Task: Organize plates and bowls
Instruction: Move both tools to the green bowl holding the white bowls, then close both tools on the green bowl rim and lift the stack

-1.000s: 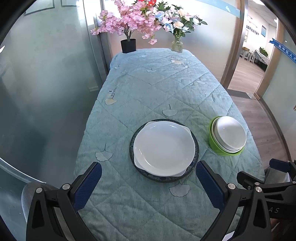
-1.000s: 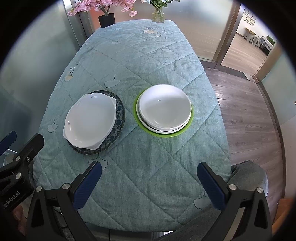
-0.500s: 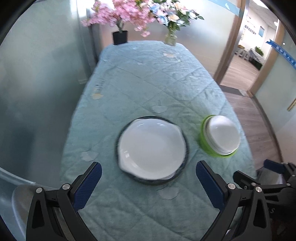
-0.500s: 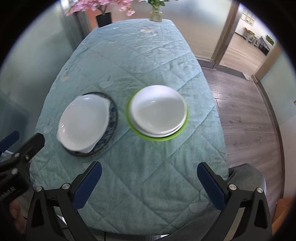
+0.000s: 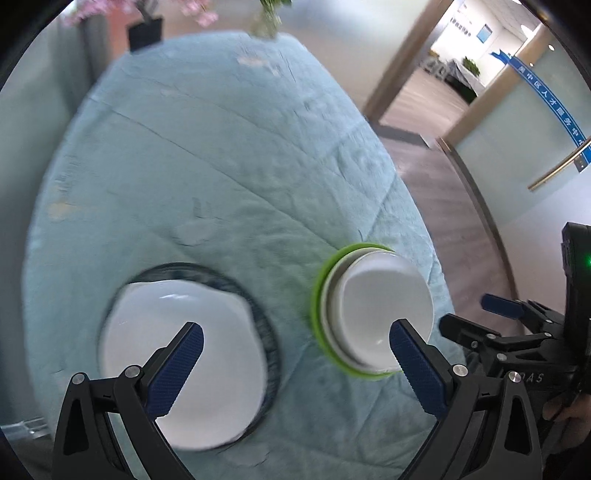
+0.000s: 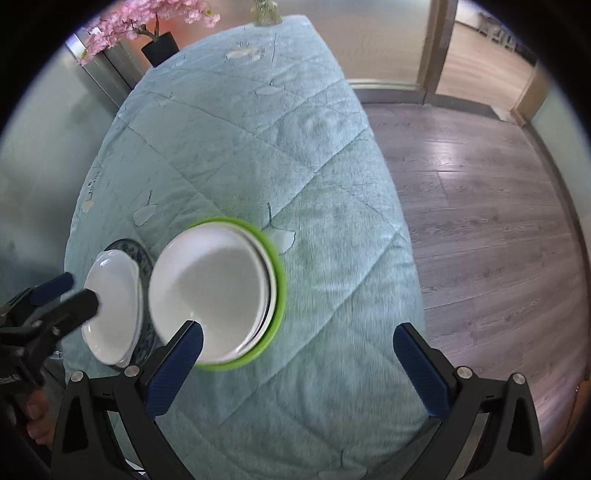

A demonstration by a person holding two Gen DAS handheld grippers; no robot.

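Observation:
A white dish with small handles (image 5: 177, 354) lies on a dark blue patterned plate (image 5: 266, 332) on the teal tablecloth. To its right, white bowls (image 5: 384, 306) are stacked on a green plate (image 5: 317, 306). My left gripper (image 5: 295, 354) is open and empty, its fingers over the two stacks. My right gripper (image 6: 295, 354) is open and empty, its left finger over the near rim of the white bowls (image 6: 210, 284). The white dish (image 6: 110, 306) lies further left there.
The table (image 6: 258, 129) runs away from me, with a black flower pot (image 6: 160, 46) and a glass vase (image 6: 264, 13) at its far end. Wood floor (image 6: 480, 206) lies to the right. A glass wall (image 5: 22, 129) stands on the left.
Both grippers have moved forward and down toward the dishes, which look larger and closer. Both views have tilted. The dishes have not moved.

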